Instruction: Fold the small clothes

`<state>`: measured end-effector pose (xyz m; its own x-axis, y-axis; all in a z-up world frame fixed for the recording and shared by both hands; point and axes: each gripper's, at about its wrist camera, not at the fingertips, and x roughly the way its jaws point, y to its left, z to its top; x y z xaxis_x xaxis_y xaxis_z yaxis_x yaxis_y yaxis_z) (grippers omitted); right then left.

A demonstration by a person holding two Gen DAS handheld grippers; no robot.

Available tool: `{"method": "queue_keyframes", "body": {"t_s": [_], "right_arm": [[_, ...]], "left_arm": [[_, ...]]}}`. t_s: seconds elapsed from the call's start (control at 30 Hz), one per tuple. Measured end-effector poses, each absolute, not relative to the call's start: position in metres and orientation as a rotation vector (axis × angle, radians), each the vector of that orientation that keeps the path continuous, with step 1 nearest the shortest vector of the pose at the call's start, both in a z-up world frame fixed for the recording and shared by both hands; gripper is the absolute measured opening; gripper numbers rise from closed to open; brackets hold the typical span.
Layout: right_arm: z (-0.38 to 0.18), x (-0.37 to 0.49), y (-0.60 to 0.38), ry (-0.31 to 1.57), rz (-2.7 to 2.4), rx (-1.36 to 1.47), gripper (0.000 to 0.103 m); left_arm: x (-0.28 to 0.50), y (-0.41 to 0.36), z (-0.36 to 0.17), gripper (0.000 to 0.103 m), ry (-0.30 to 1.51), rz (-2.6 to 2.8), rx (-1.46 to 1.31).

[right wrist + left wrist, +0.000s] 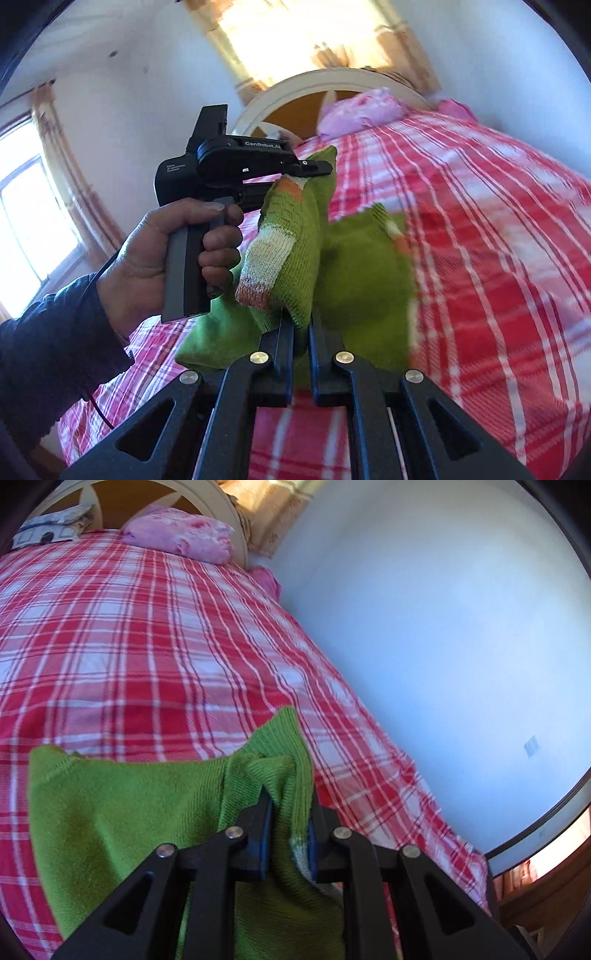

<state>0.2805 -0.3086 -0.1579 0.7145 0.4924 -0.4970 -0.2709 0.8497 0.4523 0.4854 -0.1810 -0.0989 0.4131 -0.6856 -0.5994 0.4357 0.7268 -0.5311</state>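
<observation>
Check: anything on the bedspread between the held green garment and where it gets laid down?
Nothing visible. Both hand-held grippers, left and right, are shut on the green knitted garment, and the plaid bedspread ahead is bare up to the pink pillow at the headboard.

sweater [122,812] on bed [147,646], pillow [181,535] behind, wall [424,627] right.

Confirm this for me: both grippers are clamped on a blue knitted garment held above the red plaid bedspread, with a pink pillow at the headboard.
One detail is off: the knitted garment is green, not blue, with white and orange trim in the right wrist view. The rest holds: the left gripper and right gripper are both clamped on it above the red plaid bedspread, with a pink pillow at the headboard.
</observation>
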Motion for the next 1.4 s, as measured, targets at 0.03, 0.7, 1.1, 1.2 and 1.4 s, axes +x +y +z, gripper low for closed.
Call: {"method": "queue_keyframes", "body": {"t_s": [0.03, 0.7, 1.1, 1.2, 1.4], "right_arm": [[-0.163, 0.282, -0.314, 0.66, 0.427, 0.38, 0.006], [-0.164, 0.263, -0.368, 0.607, 0.223, 0.444, 0.047], [-0.148, 0.372, -0.317, 0.764, 0.404, 0.374, 0.047], [-0.161, 0.386, -0.325, 0.799, 0.438, 0.469, 0.047], [-0.165, 0.39, -0.316, 0.827, 0.461, 0.421, 0.008]], "left_arm": [[0.485, -0.189, -0.102, 0.016, 0.903, -0.703, -0.283], [0.37, -0.126, -0.106, 0.059, 0.687, -0.509, 0.041], [0.356, -0.118, -0.14, 0.082, 0.695, -0.475, -0.007], [0.359, -0.11, -0.145, 0.087, 0.71, -0.484, -0.064], [0.357, -0.113, -0.152, 0.095, 0.708, -0.487, -0.067]]}}
